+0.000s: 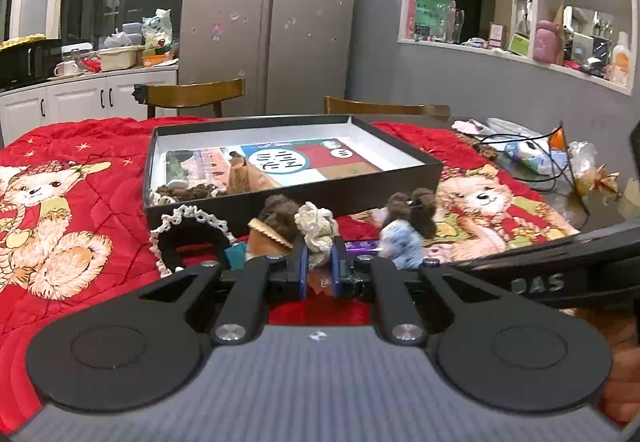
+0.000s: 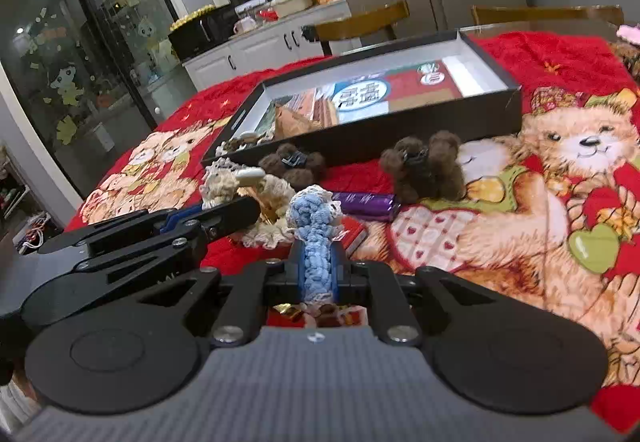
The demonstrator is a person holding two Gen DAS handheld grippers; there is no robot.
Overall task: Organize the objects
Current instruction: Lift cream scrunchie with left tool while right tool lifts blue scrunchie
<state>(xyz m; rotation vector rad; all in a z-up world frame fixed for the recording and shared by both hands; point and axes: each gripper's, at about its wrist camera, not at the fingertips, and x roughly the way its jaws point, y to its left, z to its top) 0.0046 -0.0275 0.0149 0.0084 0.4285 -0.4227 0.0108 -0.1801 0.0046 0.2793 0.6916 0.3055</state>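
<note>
A shallow black box (image 1: 256, 197) with a white lining stands on the red bear blanket and holds cards and a few hair pieces; it also shows in the right wrist view (image 2: 400, 137). In front of it lie scrunchies and fuzzy clips. My left gripper (image 1: 319, 262) is shut on a cream lace scrunchie (image 1: 318, 226). My right gripper (image 2: 316, 266) is shut on a blue knitted scrunchie (image 2: 314, 226), which also shows in the left wrist view (image 1: 400, 242). Brown fuzzy clips (image 2: 424, 165) and a purple wrapped bar (image 2: 366, 203) lie beside them.
A black scrunchie with white lace (image 1: 188, 238) lies left of my left gripper. Clutter with cables and bags (image 1: 536, 157) sits at the table's right end. Two wooden chairs (image 1: 192, 93) stand behind the table, in front of a fridge.
</note>
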